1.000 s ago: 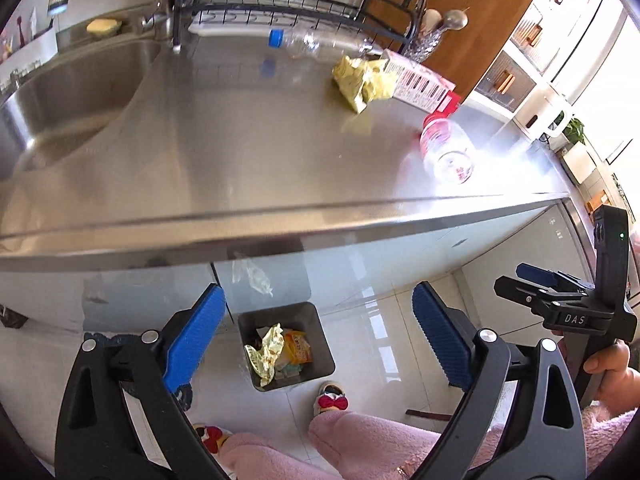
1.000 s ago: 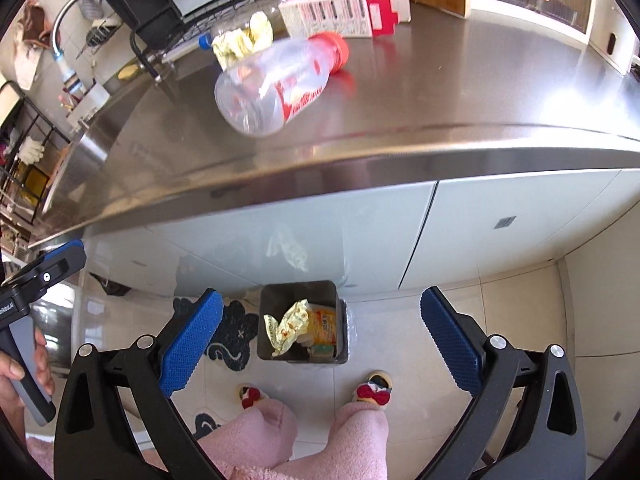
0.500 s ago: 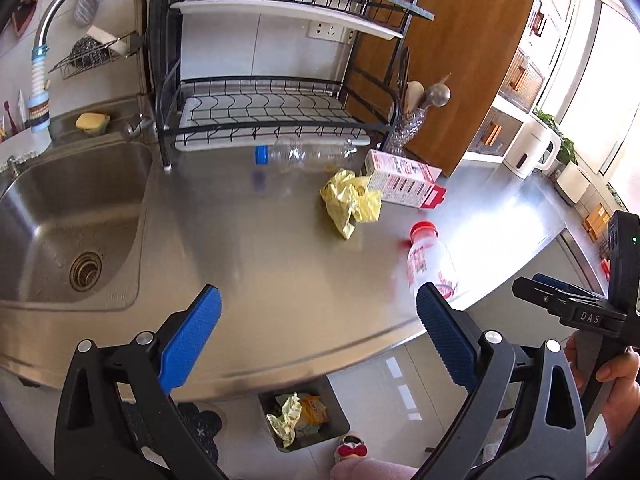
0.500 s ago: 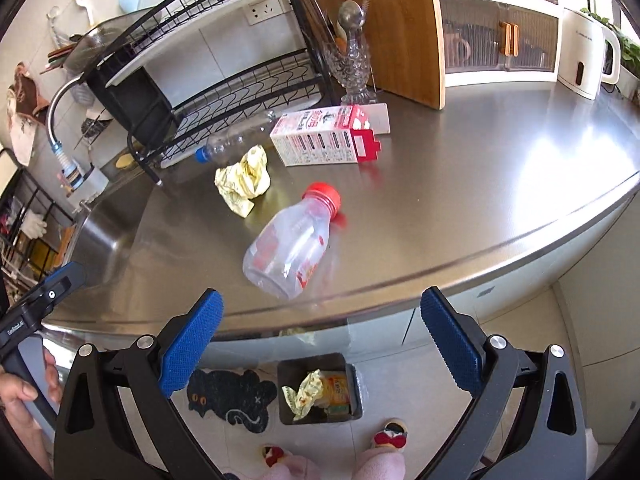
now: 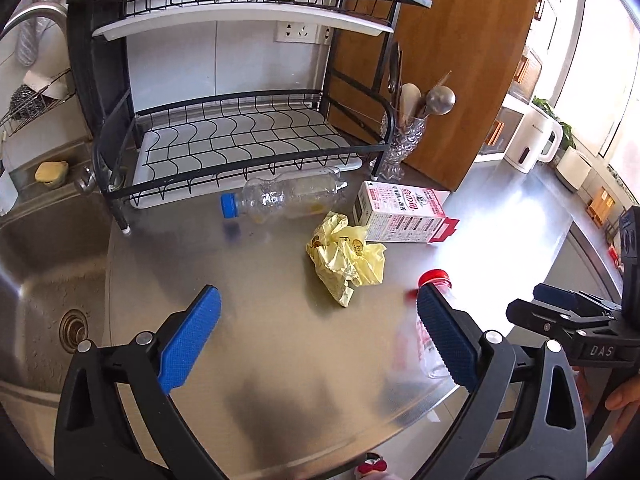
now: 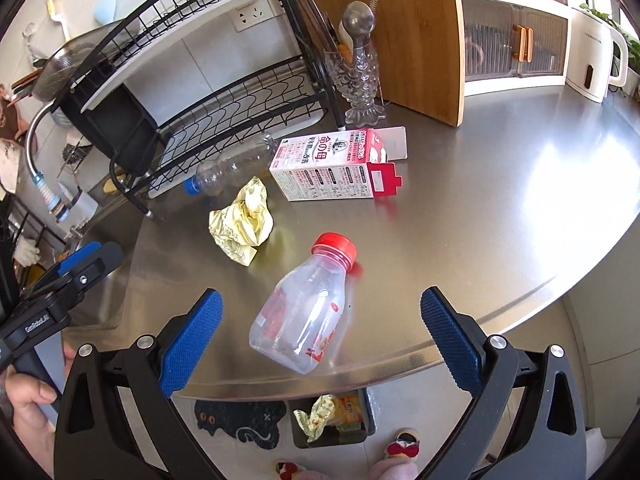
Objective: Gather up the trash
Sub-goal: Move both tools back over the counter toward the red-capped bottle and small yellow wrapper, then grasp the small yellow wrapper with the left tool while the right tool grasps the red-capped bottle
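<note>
Left gripper (image 5: 318, 338): jaws wide apart, empty, above steel counter (image 5: 280, 320).
Right gripper (image 6: 320, 338): jaws wide apart, empty.
Clear red-capped plastic bottle (image 6: 304, 308): lay on its side between right fingers, near counter edge.
Crumpled yellow wrapper (image 6: 242, 222): beside pink-and-white carton (image 6: 332, 170).

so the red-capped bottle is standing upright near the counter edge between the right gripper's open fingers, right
Not upright. The right wrist view shows the red-capped bottle lying on its side near the counter edge, ahead of the open right gripper.
</note>
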